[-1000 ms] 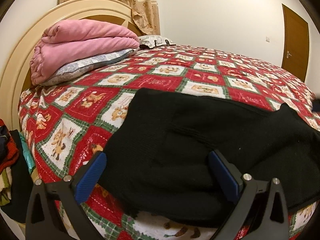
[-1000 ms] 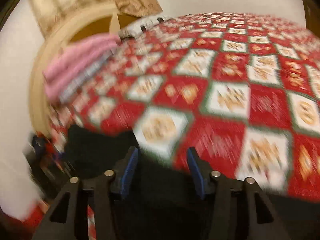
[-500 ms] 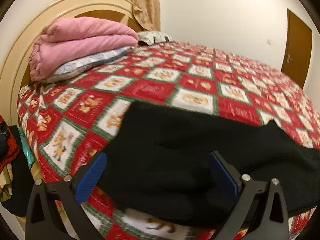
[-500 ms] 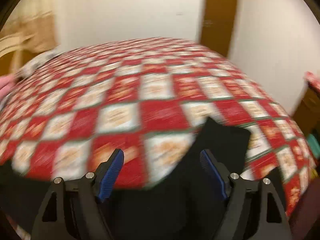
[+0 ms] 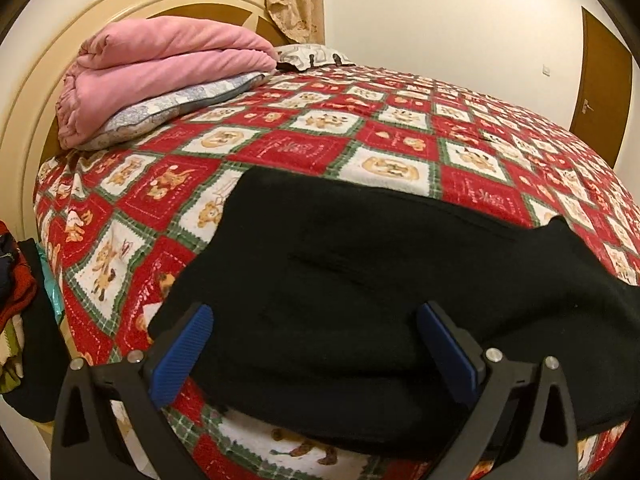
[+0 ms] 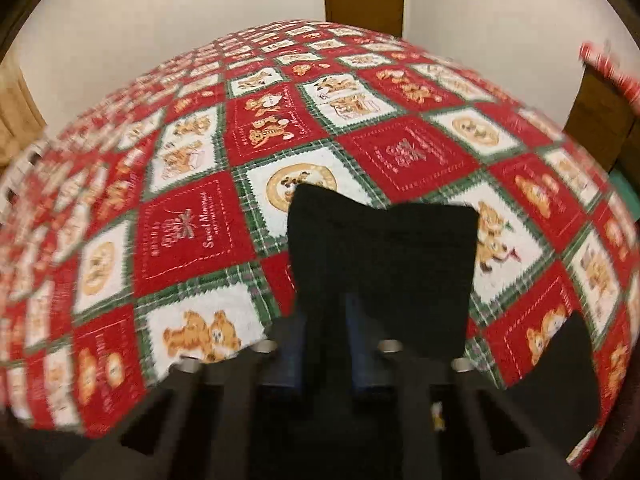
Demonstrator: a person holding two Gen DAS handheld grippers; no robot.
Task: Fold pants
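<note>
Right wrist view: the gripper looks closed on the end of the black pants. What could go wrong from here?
The right gripper pinches the black knit pants near one edge of the leg end, so the fabric may slip out or the leg may twist as it is carried over. The left gripper hovers open over the pants' other end, which lies at the edge of the red patchwork quilt; a pull could drag it off.
</note>
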